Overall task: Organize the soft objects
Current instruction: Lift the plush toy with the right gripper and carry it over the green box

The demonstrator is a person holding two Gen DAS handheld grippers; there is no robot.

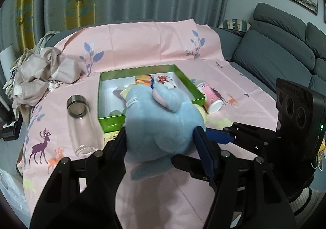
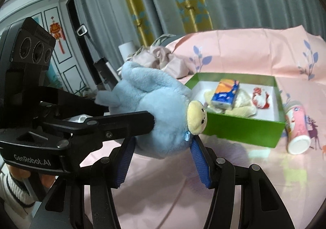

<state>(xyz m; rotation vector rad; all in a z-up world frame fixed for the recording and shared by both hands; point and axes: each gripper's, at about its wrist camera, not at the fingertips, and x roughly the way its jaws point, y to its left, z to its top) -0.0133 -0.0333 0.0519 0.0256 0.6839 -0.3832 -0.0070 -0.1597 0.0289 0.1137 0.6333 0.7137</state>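
Above the pink cloth, at the near edge of the box: a plush toy held in the air by both grippers at once

Plush toy: blue plush toy (image 1: 161,125) with a cream face, lifted clear of the pink tablecloth (image 1: 142,49); likely held from two sides because it is bulky and would sag in one grip
Left gripper: the left gripper (image 1: 160,139) has its fingers clamped on the toy's body, pads pressing in at 9 and 3 o'clock of the toy in its own view
Right gripper: the right gripper (image 2: 163,147) is closed on the toy's lower part; the toy bulges above its blue pads (image 2: 198,159), toward 12 o'clock
Green box: the open green box (image 2: 244,129) lies at 2 o'clock of the toy in the right wrist view; it already holds a tissue pack (image 2: 225,92) on a cream cloth; probably the toy's destination
Around the box: a pink cup (image 2: 297,129) lies on its side at 3 o'clock of the box; a glass jar (image 1: 81,123) lies at 9 o'clock in the left view
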